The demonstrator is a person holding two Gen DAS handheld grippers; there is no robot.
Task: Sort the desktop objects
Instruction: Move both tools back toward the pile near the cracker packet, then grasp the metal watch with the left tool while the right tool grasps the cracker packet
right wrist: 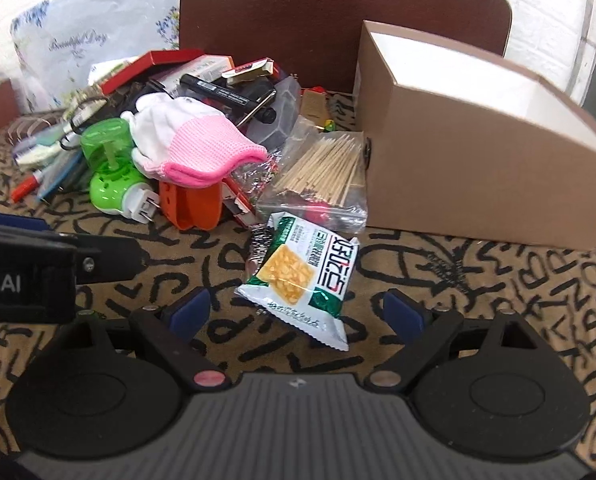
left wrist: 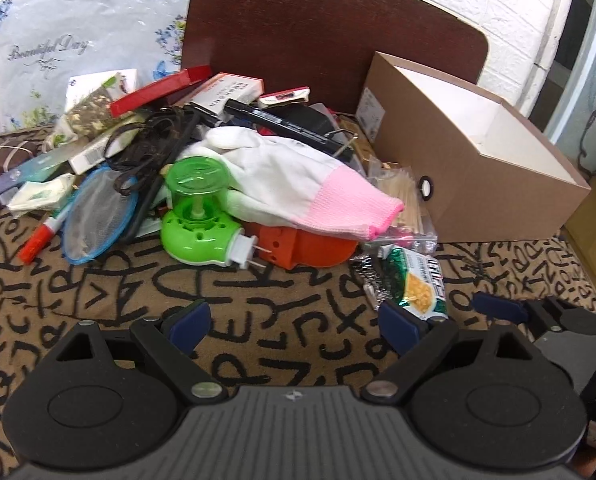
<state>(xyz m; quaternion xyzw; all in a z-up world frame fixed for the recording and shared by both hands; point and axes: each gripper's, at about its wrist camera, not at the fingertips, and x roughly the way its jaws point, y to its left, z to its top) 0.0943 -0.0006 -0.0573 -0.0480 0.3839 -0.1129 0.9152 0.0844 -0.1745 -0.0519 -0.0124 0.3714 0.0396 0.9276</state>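
- Two grippers, left gripper point(left wrist: 293, 324) and right gripper point(right wrist: 298, 312), hover with jaws spread, holding nothing.
- Snack packet point(right wrist: 302, 276) lies on the patterned cloth point(right wrist: 478, 280), just ahead of the right gripper, near the open cardboard box point(right wrist: 478, 168).
- Sorting looks barely begun; next, probably lower and pinch the packet.

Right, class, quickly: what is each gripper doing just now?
Left gripper: open, holding nothing.
Right gripper: open, holding nothing; snack packet lies ahead.
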